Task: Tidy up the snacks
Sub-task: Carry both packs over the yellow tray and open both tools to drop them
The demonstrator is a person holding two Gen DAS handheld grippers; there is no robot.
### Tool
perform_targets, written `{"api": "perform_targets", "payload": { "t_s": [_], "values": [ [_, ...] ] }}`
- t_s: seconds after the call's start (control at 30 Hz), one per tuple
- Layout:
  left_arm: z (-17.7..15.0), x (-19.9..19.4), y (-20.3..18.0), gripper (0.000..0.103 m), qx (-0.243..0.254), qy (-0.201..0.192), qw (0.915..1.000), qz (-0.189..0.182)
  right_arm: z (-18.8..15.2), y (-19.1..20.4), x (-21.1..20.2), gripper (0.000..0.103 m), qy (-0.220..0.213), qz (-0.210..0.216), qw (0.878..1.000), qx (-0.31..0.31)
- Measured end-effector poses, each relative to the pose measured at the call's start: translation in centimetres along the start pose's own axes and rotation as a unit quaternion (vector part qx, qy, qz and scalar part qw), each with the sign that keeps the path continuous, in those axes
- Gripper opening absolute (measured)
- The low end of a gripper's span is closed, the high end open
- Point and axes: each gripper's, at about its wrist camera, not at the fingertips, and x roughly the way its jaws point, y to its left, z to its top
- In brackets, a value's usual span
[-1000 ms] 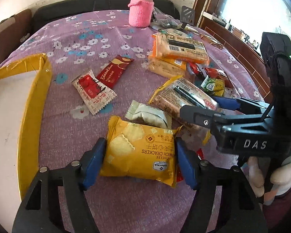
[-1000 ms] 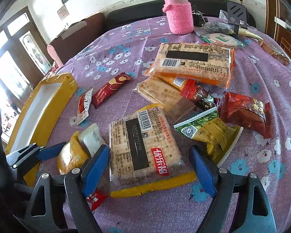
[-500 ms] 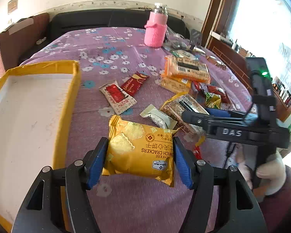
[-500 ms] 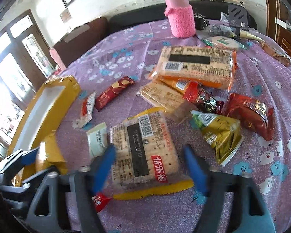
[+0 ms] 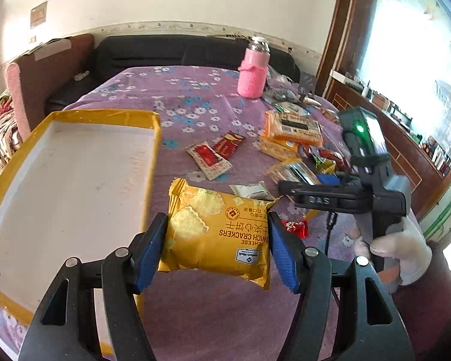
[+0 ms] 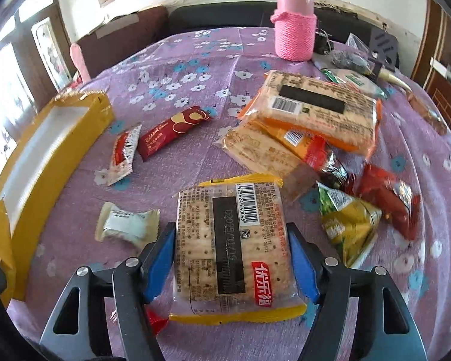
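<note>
Left gripper (image 5: 218, 251) jaws clamping cheese crackers (image 5: 218, 234); right gripper (image 6: 231, 263) jaws seemingly pinching soda crackers (image 6: 233, 246), contact blurred.

My left wrist camera is looking forward along its fingers from high over the table, facing the pink bottle (image 5: 253, 73) from farther back. My right wrist camera is sitting lower and nearer that bottle (image 6: 294, 27). Both are sharing the yellow-rimmed tray (image 5: 153, 138) left of it.
</note>
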Motion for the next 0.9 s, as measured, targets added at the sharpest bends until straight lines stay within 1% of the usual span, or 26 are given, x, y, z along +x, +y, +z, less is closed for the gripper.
{"api": "perform_targets", "payload": {
  "t_s": [0.07,0.13,0.2,0.27,0.37,0.47,0.53,0.57,0.7,0.83,0.9],
  "values": [
    [-0.1,-0.5,0.8,0.065,-0.010,-0.005,0.9999,0.001,-0.5,-0.3,-0.7,0.071,-0.006,-0.007,1.000,0.011],
    [-0.1,-0.9,1.5,0.065,-0.018,-0.010,0.9998,0.005,-0.8,-0.6,-1.6,0.071,-0.013,-0.004,1.000,0.025],
    [-0.1,-1.2,2.4,0.065,-0.027,-0.013,0.9995,0.012,-1.0,-0.8,-3.3,0.071,-0.031,-0.003,0.999,0.039],
    [-0.1,-1.7,3.8,0.065,-0.039,-0.017,0.9988,0.026,-0.9,-0.6,-5.0,0.071,-0.045,0.004,0.998,0.042],
    [-0.2,-2.6,6.2,0.065,-0.057,-0.028,0.9964,0.056,-0.3,1.4,-7.8,0.071,-0.066,0.033,0.997,0.028],
    [-0.3,-3.2,9.1,0.065,-0.078,-0.030,0.9926,0.088,0.5,4.7,-9.7,0.071,-0.077,0.071,0.995,0.002],
    [-0.4,-3.4,11.0,0.065,-0.089,-0.030,0.9899,0.106,1.1,7.3,-10.0,0.071,-0.073,0.103,0.992,-0.015],
    [-0.4,-3.5,11.8,0.065,-0.093,-0.028,0.9885,0.115,1.5,9.2,-10.0,0.071,-0.067,0.125,0.989,-0.027],
    [-0.7,-3.6,14.8,0.065,-0.103,-0.020,0.9833,0.149,2.2,15.4,-8.5,0.071,-0.037,0.185,0.980,-0.057],
    [-1.0,-3.1,17.1,0.065,-0.111,-0.006,0.9785,0.174,1.9,21.4,-6.1,0.071,-0.012,0.202,0.975,-0.092],
    [-1.3,-3.0,17.9,0.065,-0.116,-0.001,0.9776,0.175,1.7,23.2,-4.8,0.071,0.001,0.209,0.973,-0.098]
  ]
}}
